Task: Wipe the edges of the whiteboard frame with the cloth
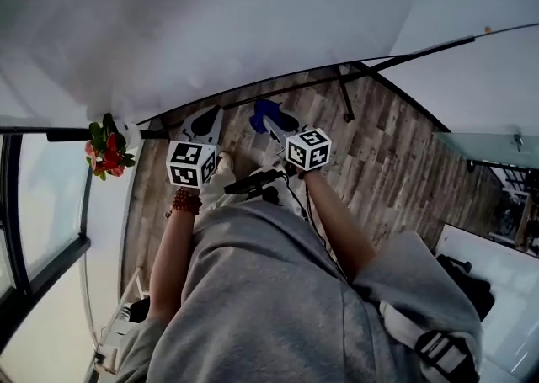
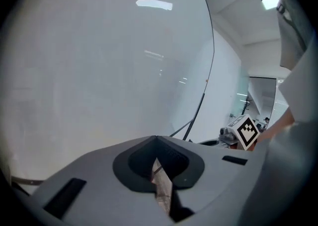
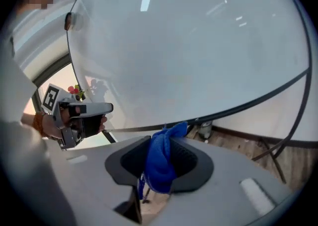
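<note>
— Head view first: what surrounds the board?
— The whiteboard (image 1: pixel 210 19) fills the top, and its dark frame (image 1: pixel 278 91) curves above a wooden floor (image 1: pixel 404 162). Red flowers (image 1: pixel 108 152) sit at the left, and the person's grey top (image 1: pixel 269 305) blocks the lower floor
— Left gripper view?
— The left hand-held gripper (image 2: pixel 157 163) faces the board with its jaws pressed together and nothing between them
— And the right gripper view?
— The right hand-held gripper (image 3: pixel 160 143) is clamped on the blue cloth (image 3: pixel 160 170). The cloth's tip lies at the frame's lower edge, contact unclear. A dark stand leg (image 3: pixel 271 150) crosses the floor beyond
</note>
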`<state>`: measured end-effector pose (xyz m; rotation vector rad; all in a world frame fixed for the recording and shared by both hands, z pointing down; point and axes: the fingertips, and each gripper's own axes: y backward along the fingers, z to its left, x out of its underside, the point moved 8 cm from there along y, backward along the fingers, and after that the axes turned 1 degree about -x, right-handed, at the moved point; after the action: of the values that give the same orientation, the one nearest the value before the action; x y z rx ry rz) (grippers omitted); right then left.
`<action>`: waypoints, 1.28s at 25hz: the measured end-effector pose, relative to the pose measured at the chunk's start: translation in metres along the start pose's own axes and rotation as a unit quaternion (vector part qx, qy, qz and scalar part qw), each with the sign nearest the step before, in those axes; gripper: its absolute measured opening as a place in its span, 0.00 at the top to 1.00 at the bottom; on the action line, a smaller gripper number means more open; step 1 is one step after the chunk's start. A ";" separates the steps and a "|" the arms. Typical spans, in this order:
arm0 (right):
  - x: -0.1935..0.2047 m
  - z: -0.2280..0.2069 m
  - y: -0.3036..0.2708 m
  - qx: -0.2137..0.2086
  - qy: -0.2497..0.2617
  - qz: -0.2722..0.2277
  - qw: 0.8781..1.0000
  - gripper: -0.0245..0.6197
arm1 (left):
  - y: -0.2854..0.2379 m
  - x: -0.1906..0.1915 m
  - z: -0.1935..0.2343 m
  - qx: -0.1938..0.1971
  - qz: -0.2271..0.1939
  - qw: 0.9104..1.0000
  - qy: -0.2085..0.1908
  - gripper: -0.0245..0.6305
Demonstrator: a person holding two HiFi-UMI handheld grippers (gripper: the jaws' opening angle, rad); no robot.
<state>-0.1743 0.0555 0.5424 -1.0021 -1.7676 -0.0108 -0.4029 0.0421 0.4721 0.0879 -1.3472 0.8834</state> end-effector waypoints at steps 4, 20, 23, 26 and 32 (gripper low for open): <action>-0.033 -0.023 0.070 0.097 0.045 -0.084 0.991 0.79 | -0.037 -0.034 -0.057 0.053 -0.012 0.996 -0.069 0.95; -0.108 -0.002 0.289 0.320 0.236 -0.255 0.881 0.79 | -0.103 -0.075 -0.271 0.179 -0.088 0.965 -0.172 0.95; -0.095 -0.016 0.316 0.344 0.215 -0.265 0.875 0.79 | -0.115 -0.070 -0.302 0.205 -0.079 0.957 -0.187 0.95; -0.080 -0.028 0.340 0.365 0.191 -0.280 0.867 0.79 | -0.123 -0.064 -0.331 0.237 -0.058 0.949 -0.198 0.95; -0.039 -0.041 0.374 0.386 0.164 -0.297 0.858 0.79 | -0.128 -0.042 -0.375 0.277 -0.042 0.936 -0.214 0.95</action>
<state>0.0950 0.2552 0.3672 0.1416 -1.4831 0.1235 -0.0240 0.1320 0.3885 0.8086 -1.4389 1.1955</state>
